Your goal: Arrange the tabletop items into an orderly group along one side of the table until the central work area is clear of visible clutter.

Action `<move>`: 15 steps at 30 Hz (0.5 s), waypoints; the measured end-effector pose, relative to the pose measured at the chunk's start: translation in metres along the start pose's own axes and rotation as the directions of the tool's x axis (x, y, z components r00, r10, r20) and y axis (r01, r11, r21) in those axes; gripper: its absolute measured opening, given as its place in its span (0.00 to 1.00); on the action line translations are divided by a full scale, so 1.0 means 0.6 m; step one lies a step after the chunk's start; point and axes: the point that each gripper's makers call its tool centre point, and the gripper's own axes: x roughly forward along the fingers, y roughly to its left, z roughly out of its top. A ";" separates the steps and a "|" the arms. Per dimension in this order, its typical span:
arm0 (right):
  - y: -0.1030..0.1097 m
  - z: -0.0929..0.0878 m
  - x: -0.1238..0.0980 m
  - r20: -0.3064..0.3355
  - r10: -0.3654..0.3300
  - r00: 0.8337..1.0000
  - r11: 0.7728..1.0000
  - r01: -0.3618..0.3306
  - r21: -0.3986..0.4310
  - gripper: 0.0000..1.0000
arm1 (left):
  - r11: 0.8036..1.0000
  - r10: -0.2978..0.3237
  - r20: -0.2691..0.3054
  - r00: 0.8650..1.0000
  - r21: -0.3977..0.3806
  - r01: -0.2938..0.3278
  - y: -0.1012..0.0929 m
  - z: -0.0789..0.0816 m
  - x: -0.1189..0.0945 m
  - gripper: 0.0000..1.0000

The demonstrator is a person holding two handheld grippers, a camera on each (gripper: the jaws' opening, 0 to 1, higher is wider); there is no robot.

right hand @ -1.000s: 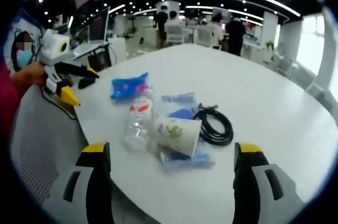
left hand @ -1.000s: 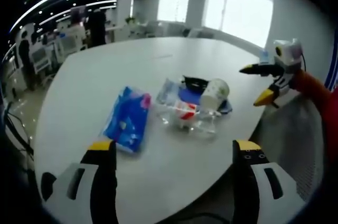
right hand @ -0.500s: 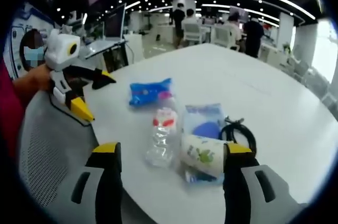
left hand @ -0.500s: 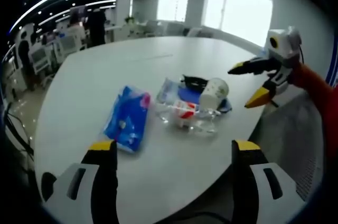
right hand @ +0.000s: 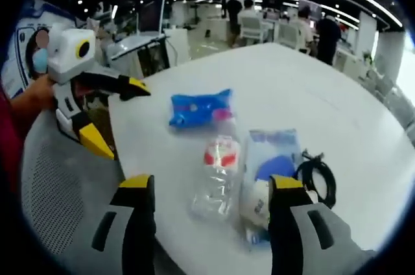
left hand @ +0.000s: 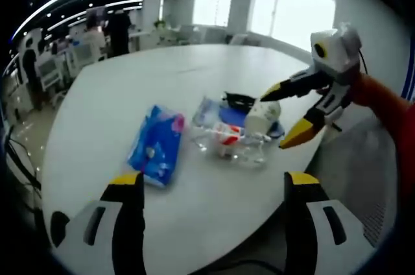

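Note:
A cluster lies on the white table (left hand: 117,93): a blue packet (left hand: 155,145), a clear plastic bottle with a red label (left hand: 230,139), a paper cup on its side (left hand: 262,114), a black cable coil (left hand: 238,100) and a clear bag with a blue thing in it (left hand: 213,113). My right gripper (left hand: 273,121) comes in from the right, open, its jaws astride the cup's end without touching it. My left gripper (left hand: 214,187) stands open at the near edge, holding nothing. From the right gripper view the bottle (right hand: 219,174), cup (right hand: 258,202), bag (right hand: 275,155), cable (right hand: 318,178) and packet (right hand: 200,107) lie just ahead of my right gripper (right hand: 211,187); my left gripper (right hand: 126,122) hangs open off the table's edge.
A grey mesh chair (right hand: 52,203) stands at the table's edge below the grippers, also the chair (left hand: 353,158) at right. The table's far half is bare. Desks, chairs and several people fill the room behind; bright windows (left hand: 292,9) lie beyond the table.
My right gripper has moved in over the table toward the cup and bottle, still open. My left gripper has stayed put. The items lie as before.

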 end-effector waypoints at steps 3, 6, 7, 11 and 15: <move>0.003 0.000 0.013 -0.014 0.010 1.000 1.000 -0.010 -0.006 0.70 | 1.000 0.000 -0.001 1.000 0.002 0.000 -0.001 0.000 0.000 0.86; 0.003 -0.005 0.025 -0.038 0.017 0.999 1.000 -0.017 -0.010 0.68 | 1.000 0.002 0.000 1.000 0.000 -0.002 0.000 0.000 -0.001 0.86; 0.003 -0.006 0.030 -0.045 0.018 0.999 1.000 -0.019 -0.011 0.68 | 1.000 0.002 0.000 1.000 0.000 -0.002 0.000 0.000 -0.001 0.86; 0.002 -0.012 0.045 -0.073 0.024 0.997 1.000 -0.026 -0.014 0.66 | 1.000 -0.001 -0.003 1.000 0.001 0.001 -0.001 -0.001 0.000 0.86; 0.006 -0.010 0.056 -0.081 0.034 0.996 0.999 -0.036 -0.018 0.65 | 1.000 0.000 0.001 1.000 -0.001 0.000 0.000 0.001 -0.001 0.85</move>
